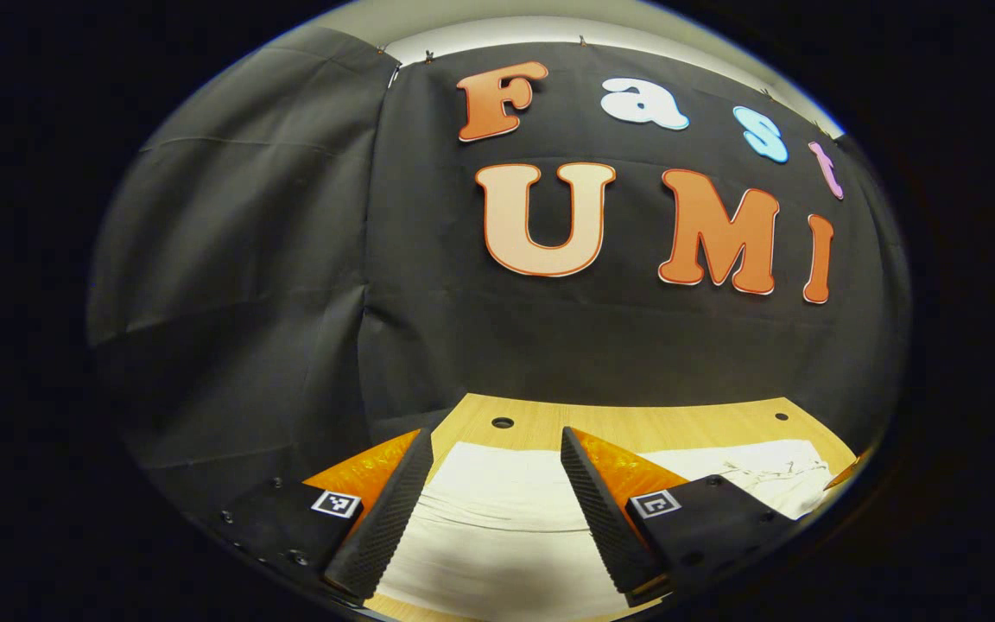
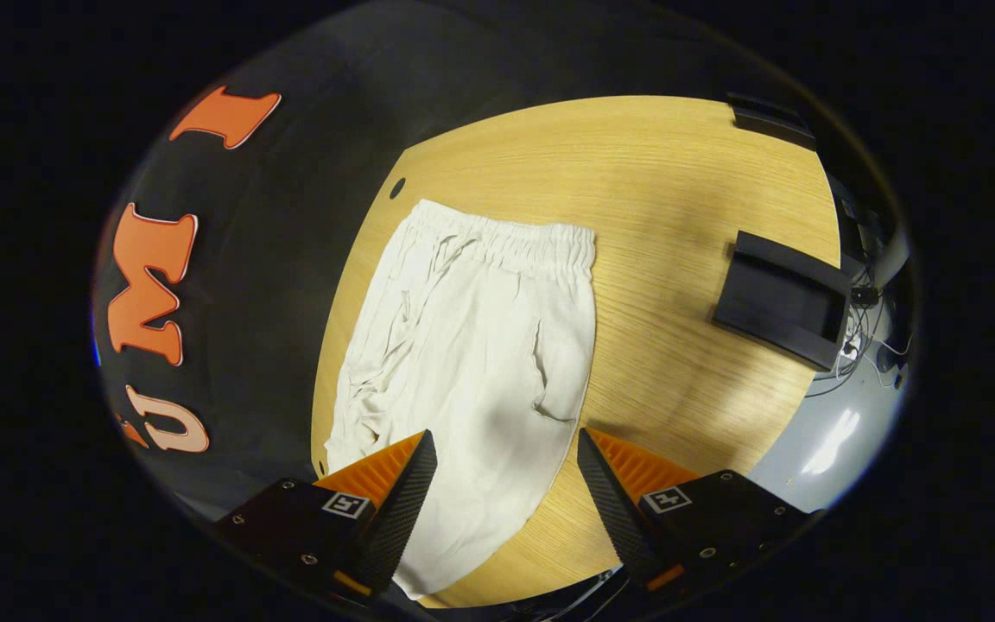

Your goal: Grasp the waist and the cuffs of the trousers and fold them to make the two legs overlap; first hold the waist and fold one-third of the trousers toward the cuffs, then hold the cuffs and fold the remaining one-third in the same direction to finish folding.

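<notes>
Trousers (image 2: 472, 345) flat on table (image 2: 679, 216), unfolded; your left gripper (image 1: 493, 510) and right gripper (image 2: 502, 510) hover wide, empty: first take waist (image 2: 515, 242) and cuffs.

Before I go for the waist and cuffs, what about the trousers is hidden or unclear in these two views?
- Cuffs: in the right gripper view the trousers run under the right gripper and off the bottom edge.
- Waist: in the left gripper view the left gripper covers part of the cloth, and the crumpled far end is too small to read.
- Leg overlap: the right gripper view shows one flat layer; what lies beneath is hidden.
</notes>
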A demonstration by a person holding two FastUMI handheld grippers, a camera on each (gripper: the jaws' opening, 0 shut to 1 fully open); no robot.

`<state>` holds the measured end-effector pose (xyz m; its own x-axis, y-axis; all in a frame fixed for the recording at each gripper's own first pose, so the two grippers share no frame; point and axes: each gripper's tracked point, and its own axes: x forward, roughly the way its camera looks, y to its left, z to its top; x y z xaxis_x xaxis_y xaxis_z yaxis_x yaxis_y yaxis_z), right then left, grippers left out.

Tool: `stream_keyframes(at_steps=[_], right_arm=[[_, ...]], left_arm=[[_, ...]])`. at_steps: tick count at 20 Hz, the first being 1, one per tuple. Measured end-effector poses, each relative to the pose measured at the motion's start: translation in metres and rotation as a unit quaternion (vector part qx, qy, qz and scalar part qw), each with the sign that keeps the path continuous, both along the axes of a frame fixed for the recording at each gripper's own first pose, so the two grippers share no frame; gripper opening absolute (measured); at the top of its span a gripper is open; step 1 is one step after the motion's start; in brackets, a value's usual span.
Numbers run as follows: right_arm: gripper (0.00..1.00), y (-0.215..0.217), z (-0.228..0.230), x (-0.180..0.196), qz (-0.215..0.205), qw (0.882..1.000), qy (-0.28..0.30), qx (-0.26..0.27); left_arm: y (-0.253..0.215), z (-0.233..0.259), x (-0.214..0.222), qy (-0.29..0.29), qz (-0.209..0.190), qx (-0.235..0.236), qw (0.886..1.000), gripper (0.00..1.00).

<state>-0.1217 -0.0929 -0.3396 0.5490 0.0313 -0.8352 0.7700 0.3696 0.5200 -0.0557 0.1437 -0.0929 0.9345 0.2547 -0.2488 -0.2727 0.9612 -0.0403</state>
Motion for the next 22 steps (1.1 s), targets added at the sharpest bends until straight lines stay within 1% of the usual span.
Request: stream_keyframes(at_steps=[3,6,8,9,10,11,12,13,14,15,16,17,18,19,20,21,22], right_arm=[[0.99,0.003,-0.005,0.009,-0.003,1.000,0.007,0.010],[0.99,0.002,-0.009,0.016,-0.001,1.000,0.018,0.008],[0.93,0.001,-0.013,0.016,0.002,1.000,0.027,0.006],[0.84,0.000,-0.015,0.016,0.002,1.000,0.030,0.006],[0.79,0.001,-0.018,0.019,0.005,0.999,0.032,0.012],[0.80,0.001,-0.020,0.020,0.005,0.999,0.033,0.014],[0.55,0.000,-0.025,0.019,0.006,0.999,0.037,0.014],[0.50,-0.002,-0.028,0.017,0.005,0.999,0.042,0.015],[0.42,-0.003,-0.031,0.016,0.001,0.999,0.048,0.015],[0.25,-0.005,-0.034,0.013,-0.003,0.998,0.055,0.016],[0.16,-0.005,-0.036,0.010,-0.007,0.998,0.059,0.017],[0.04,-0.005,-0.037,0.011,-0.014,0.998,0.058,0.021],[0.01,-0.005,-0.036,0.010,-0.014,0.998,0.057,0.021],[0.01,-0.005,-0.036,0.010,-0.010,0.998,0.056,0.018],[0.01,-0.005,-0.035,0.010,-0.006,0.998,0.055,0.015],[0.01,-0.005,-0.035,0.010,-0.003,0.998,0.055,0.014],[0.01,-0.005,-0.035,0.010,-0.004,0.998,0.055,0.015]], left_arm=[[0.008,-0.005,-0.002,0.004,0.011,-0.013,1.000,0.98],[0.017,-0.016,-0.007,0.009,0.027,-0.047,0.999,0.98],[0.026,-0.024,-0.014,0.016,0.038,-0.065,0.997,0.98],[0.029,-0.027,-0.017,0.020,0.041,-0.072,0.996,0.98],[0.030,-0.031,-0.019,0.024,0.044,-0.080,0.996,0.98],[0.032,-0.034,-0.022,0.028,0.047,-0.087,0.995,0.98],[0.034,-0.039,-0.024,0.032,0.050,-0.097,0.994,0.98],[0.035,-0.043,-0.027,0.037,0.053,-0.107,0.992,0.98],[0.037,-0.050,-0.032,0.043,0.058,-0.116,0.991,0.98],[0.040,-0.055,-0.036,0.050,0.062,-0.125,0.989,0.98],[0.042,-0.062,-0.038,0.058,0.067,-0.135,0.987,0.98],[0.043,-0.070,-0.041,0.068,0.074,-0.148,0.984,0.98],[0.046,-0.081,-0.049,0.081,0.086,-0.163,0.980,0.98],[0.050,-0.095,-0.060,0.098,0.103,-0.184,0.973,0.99],[0.048,-0.109,-0.067,0.109,0.114,-0.220,0.963,0.99],[0.047,-0.120,-0.070,0.114,0.129,-0.269,0.947,1.00],[0.044,-0.133,-0.072,0.118,0.148,-0.321,0.928,0.99]])
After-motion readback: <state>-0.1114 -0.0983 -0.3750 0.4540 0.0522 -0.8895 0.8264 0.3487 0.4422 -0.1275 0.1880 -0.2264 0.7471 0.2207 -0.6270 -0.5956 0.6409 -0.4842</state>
